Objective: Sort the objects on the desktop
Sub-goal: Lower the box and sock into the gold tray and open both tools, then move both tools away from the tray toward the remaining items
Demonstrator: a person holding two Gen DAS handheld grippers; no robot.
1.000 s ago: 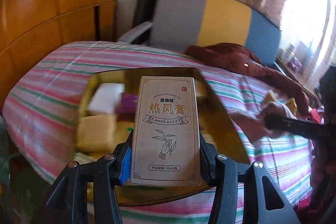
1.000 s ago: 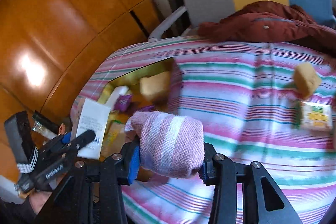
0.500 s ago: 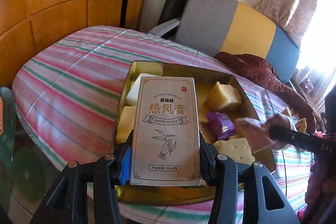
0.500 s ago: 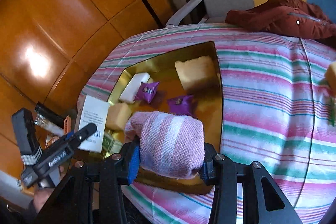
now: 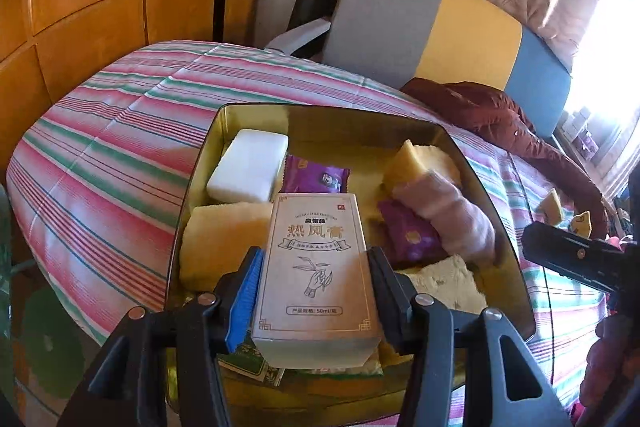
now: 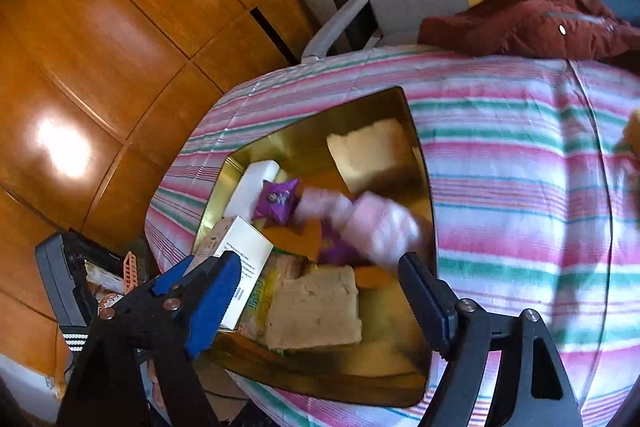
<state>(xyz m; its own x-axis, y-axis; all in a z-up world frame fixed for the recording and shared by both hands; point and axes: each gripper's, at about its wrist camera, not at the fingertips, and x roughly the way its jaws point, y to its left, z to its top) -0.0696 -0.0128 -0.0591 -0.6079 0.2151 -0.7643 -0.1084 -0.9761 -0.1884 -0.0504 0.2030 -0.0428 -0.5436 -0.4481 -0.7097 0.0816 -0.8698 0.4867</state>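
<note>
Left gripper (image 5: 316, 279): jaws pinching the upright kraft carton (image 5: 318, 267), holding it over the near end of the gold tin (image 5: 188, 211).
Right gripper (image 6: 316, 283): jaws opening, nothing between them.
Pink striped cloth roll (image 6: 372, 223): blurred, lying inside the tin among purple sachets (image 5: 314, 179) and sponges.
Tin: sitting on the striped bed cover (image 5: 100, 163).

Opening right claw (image 6: 316, 293), blurred pink roll (image 6: 376, 223) over gold tin (image 6: 420, 163)

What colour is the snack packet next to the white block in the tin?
Purple, with a small dark logo; clearest in the left wrist view.
</note>
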